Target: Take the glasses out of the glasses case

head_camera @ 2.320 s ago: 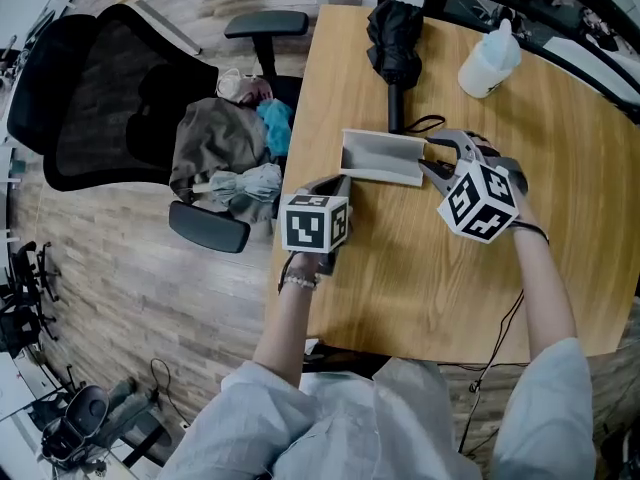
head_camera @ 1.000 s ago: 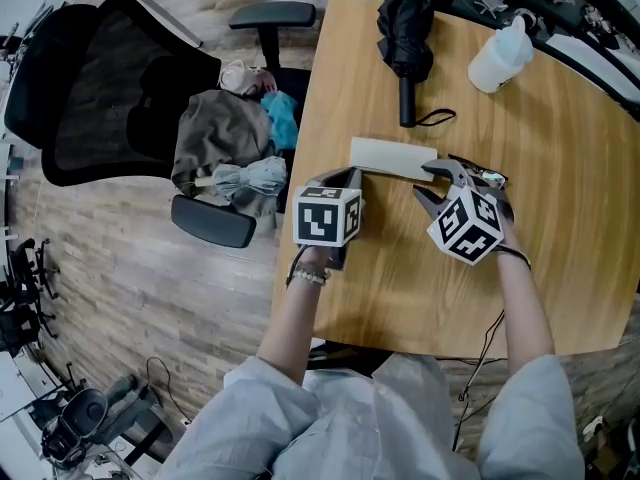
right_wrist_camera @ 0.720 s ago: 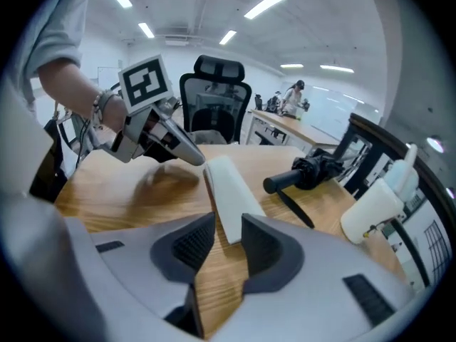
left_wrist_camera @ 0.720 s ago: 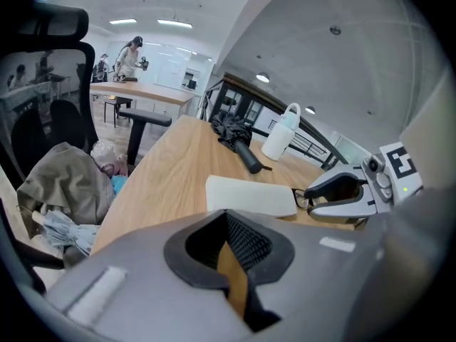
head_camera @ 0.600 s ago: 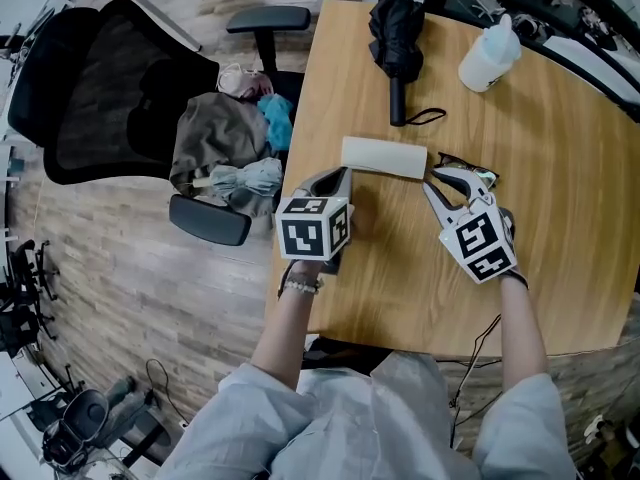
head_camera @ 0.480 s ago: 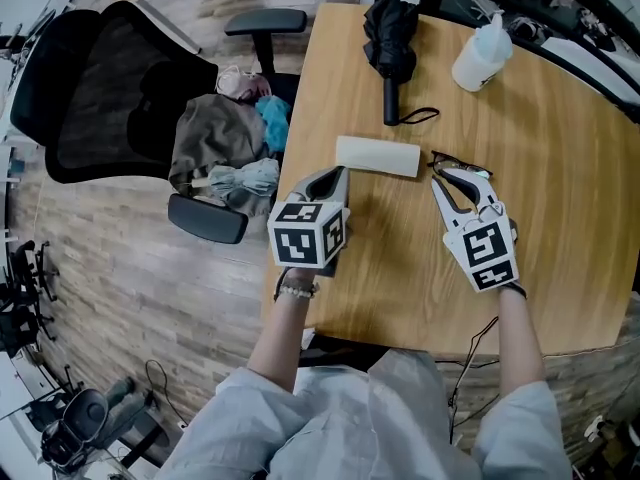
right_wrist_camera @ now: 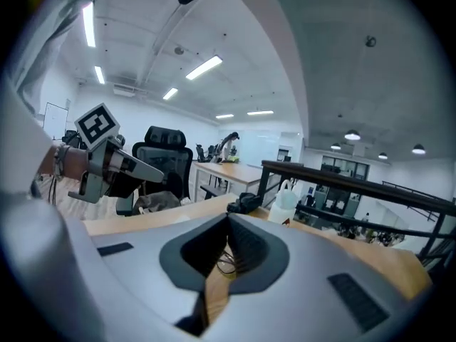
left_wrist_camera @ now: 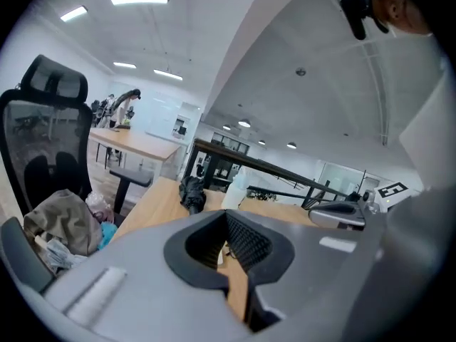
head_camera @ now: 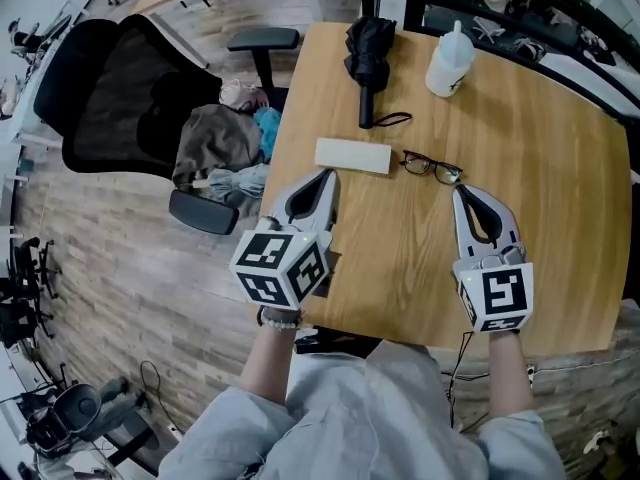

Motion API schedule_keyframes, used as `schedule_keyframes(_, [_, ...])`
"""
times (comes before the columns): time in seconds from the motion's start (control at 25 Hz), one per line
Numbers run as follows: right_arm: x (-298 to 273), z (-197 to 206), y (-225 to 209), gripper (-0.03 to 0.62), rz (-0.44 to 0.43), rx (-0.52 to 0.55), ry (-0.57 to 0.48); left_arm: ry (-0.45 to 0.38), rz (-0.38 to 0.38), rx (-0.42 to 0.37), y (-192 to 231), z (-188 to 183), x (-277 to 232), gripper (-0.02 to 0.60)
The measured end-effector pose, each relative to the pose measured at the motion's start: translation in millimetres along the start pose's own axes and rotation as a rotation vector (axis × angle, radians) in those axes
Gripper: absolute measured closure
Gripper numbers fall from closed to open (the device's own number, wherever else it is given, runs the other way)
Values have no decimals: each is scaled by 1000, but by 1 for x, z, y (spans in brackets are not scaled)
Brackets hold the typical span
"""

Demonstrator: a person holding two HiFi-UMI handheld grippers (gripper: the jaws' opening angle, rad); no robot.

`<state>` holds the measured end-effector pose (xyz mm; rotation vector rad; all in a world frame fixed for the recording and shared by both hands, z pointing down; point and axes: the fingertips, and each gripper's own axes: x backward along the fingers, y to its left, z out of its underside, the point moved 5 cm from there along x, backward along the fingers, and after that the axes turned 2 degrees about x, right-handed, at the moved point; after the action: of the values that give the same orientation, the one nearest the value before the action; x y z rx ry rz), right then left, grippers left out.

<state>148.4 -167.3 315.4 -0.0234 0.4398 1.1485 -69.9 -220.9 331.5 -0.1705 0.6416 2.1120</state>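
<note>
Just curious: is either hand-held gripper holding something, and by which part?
Nothing is held. The left hand-held gripper and right hand-held gripper are shut and empty; the glasses lie loose on the table.

Both forearms reach forward side by side; the left gripper (head_camera: 326, 174) holds its jaws together, empty; the right gripper (head_camera: 459, 192), abreast of it, has just been closing its jaws, which now meet on nothing.

Near table (head_camera: 400, 258) half lies bare; case (head_camera: 352, 155), glasses (head_camera: 432, 166), umbrella (head_camera: 366, 43) and bottle (head_camera: 447, 60) stand farther back
</note>
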Motion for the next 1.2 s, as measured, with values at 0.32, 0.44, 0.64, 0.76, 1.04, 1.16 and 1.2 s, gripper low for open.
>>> schedule_keyframes(0.32, [63,-29,-15,594,40,-61,-137,-131,12,-58,-67,-28,59,577])
schedule_keyframes(0.44, [83,-37,-14,594,56,-77,-168,-170,15,-75,-80,-40,77,577])
schedule_keyframes(0.64, [109,-51,-4,594,91,-107,-201,-217,35,-126,-94,-59,103,577])
schedule_keyframes(0.76, [118,-57,9,594,118,-111,-218,-236,58,-156,-95,-65,119,577])
schedule_keyframes(1.04, [144,-73,66,594,180,-90,-250,-254,122,-187,-83,-57,173,577])
schedule_keyframes(1.16, [161,-77,100,594,214,-88,-248,-246,164,-194,-78,-47,198,577])
schedule_keyframes(1.2, [166,-78,111,594,227,-87,-245,-243,179,-198,-76,-44,206,578])
